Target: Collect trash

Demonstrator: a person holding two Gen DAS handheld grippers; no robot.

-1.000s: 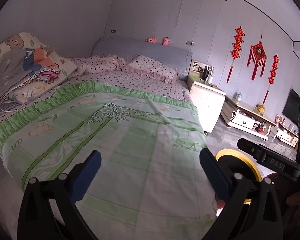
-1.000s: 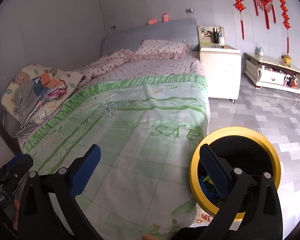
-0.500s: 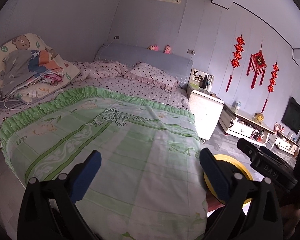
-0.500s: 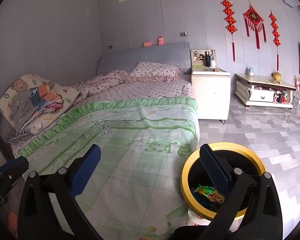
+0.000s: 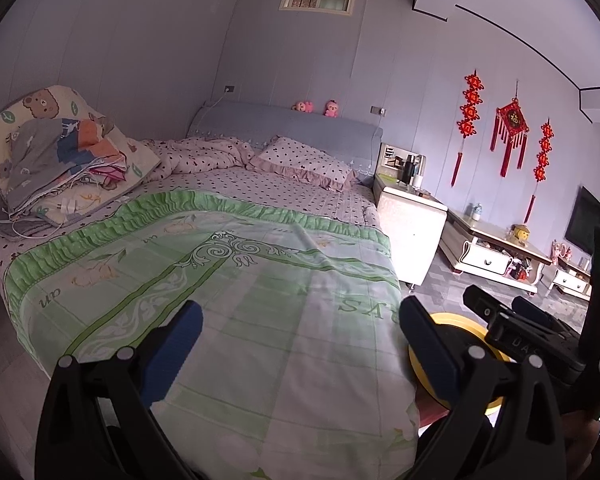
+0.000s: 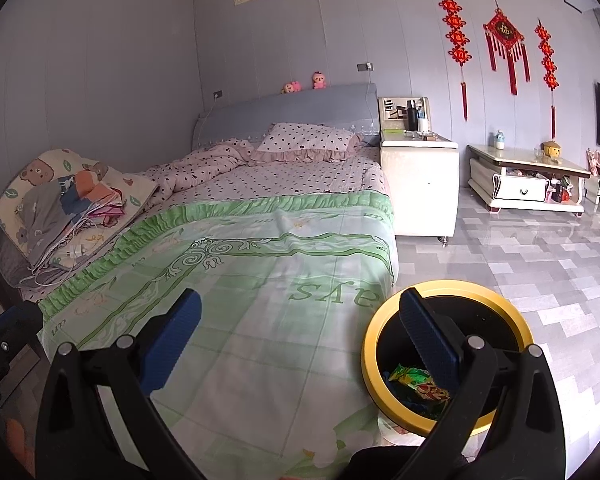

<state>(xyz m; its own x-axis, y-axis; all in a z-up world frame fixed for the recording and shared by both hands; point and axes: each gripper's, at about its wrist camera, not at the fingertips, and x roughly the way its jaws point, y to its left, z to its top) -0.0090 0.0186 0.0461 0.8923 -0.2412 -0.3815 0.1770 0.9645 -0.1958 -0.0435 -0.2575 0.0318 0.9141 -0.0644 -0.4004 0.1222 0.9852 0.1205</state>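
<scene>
**Right wrist view: both claws spread empty over the bed, trash in the yellow-rimmed bin**

Right wrist view fills its middle with the bed [image 6: 260, 280], its green quilt [image 6: 240, 320] printed with large letters seen upside down, not fully legible. At lower right the yellow-rimmed trash bin [image 6: 496, 300] stands on the grey tiled floor [image 6: 540, 248] just beside the bed's corner; inside lies a green and red snack wrapper [image 6: 416, 382], its print too small to read. The right claw [image 6: 300, 328] hangs above quilt and bin with its blue fingers wide apart, nothing between them.

The left wrist view shows the same bed [image 5: 220, 260] and only a sliver of the bin [image 5: 452, 320] at lower right, its contents hidden. There the right claw's body [image 5: 524, 340] bears raised letters "DAS". The left claw [image 5: 300, 328] is likewise spread open and empty. Red knot ornaments [image 5: 510, 128] hang upper right.
</scene>
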